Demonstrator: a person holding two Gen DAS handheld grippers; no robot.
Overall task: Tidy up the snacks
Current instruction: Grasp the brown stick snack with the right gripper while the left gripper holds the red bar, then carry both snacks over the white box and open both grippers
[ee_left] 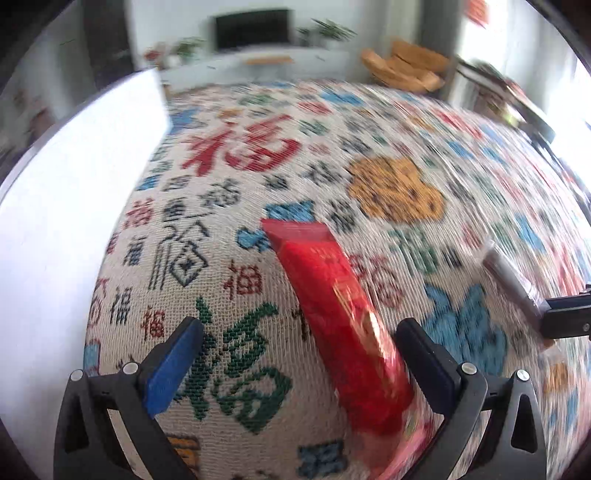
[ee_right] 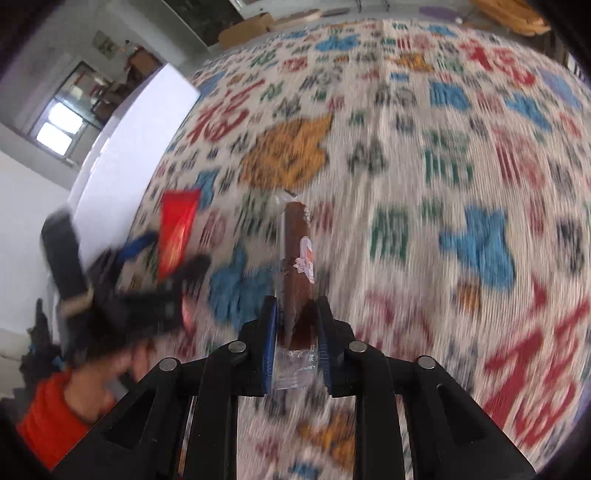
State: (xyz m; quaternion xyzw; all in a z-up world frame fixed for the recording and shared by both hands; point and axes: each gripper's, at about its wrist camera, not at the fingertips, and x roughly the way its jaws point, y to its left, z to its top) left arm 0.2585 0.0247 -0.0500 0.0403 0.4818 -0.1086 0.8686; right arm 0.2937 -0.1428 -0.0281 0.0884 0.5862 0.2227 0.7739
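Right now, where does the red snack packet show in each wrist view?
Left wrist: the red snack packet runs up the centre, lying between the open left gripper fingers.
Right wrist: it sits at the left, by the left gripper.
Shared landmark: the orange motif on the patterned cloth.

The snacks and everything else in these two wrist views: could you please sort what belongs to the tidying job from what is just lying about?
Belongs to the job:
- red snack packet
- brown snack stick in clear wrapper
- left gripper
- right gripper

Just lying about:
- patterned tablecloth
- television
- potted plants
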